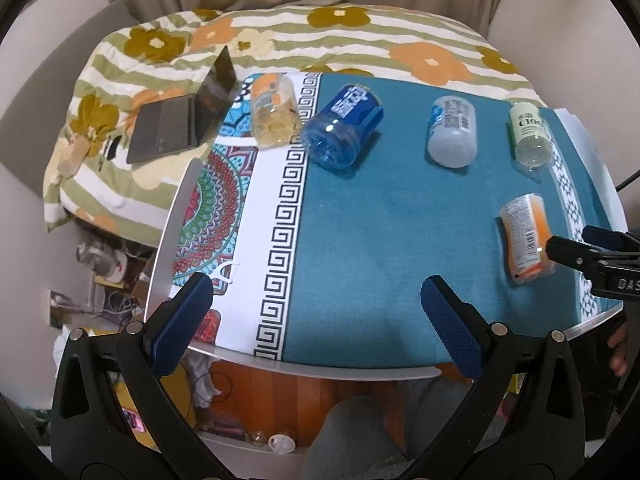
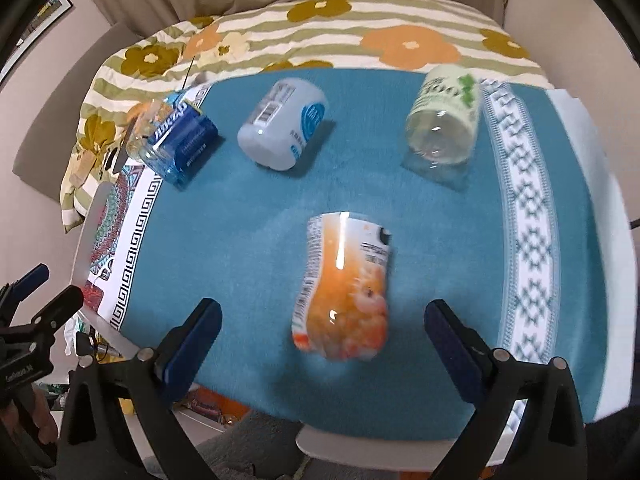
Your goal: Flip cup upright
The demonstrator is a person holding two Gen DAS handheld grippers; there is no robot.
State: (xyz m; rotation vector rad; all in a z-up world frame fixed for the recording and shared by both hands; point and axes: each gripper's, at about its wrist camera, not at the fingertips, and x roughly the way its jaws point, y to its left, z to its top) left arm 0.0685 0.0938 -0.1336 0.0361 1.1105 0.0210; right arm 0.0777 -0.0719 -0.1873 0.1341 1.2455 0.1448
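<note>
Several cut-bottle cups lie on their sides on the teal cloth (image 1: pixel 380 216). An orange-labelled cup (image 2: pixel 344 288) lies nearest my right gripper (image 2: pixel 322 328), which is open, its jaws standing wide on either side of it, empty; this cup also shows in the left wrist view (image 1: pixel 526 238). Farther back lie a green-labelled cup (image 2: pixel 444 124), a white cup (image 2: pixel 284 126) and a blue cup (image 2: pixel 180 140). My left gripper (image 1: pixel 316 304) is open and empty above the table's near edge, apart from every cup. The right gripper's tips show at the right edge (image 1: pixel 600 252).
A yellow-labelled cup (image 1: pixel 274 108) lies on the patterned cloth at the back left. A laptop (image 1: pixel 188 116) sits half open on the flowered bedding (image 1: pixel 360 36) behind the table. The table's white rim (image 1: pixel 320 368) runs along the front, with clutter on the floor below.
</note>
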